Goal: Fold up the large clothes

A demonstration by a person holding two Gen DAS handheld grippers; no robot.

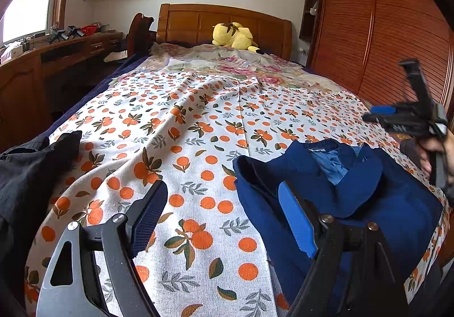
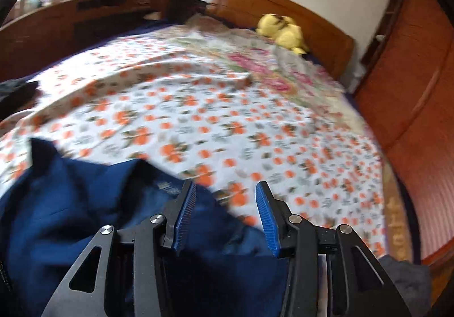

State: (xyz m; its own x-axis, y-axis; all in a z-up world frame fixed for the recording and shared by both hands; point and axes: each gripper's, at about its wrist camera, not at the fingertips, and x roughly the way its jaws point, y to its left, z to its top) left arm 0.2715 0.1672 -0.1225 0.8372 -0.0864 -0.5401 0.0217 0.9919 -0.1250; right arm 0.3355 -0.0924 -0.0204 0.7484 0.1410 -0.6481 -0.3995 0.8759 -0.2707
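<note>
A navy blue garment point(image 1: 391, 203) lies bunched on the orange-print bed sheet point(image 1: 184, 146) at the near right, collar and label facing up. My left gripper point(image 1: 221, 195) hovers low over the sheet with its jaws wide open and nothing in them; its right finger overlaps the garment's left edge. In a hand at the far right is my right gripper point(image 1: 377, 115), raised above the garment. In the blurred right wrist view that gripper point(image 2: 225, 192) is open above the blue garment point(image 2: 71, 203), and no cloth is pinched between its blue pads point(image 2: 184, 217).
A black garment point(image 1: 28, 175) lies at the bed's near left edge. A yellow plush toy point(image 1: 235, 35) rests by the wooden headboard point(image 1: 198, 21). A wooden wardrobe point(image 1: 383, 33) lines the right side and a desk point(image 1: 42, 61) the left. Grey cloth point(image 2: 403, 274) shows at the lower right.
</note>
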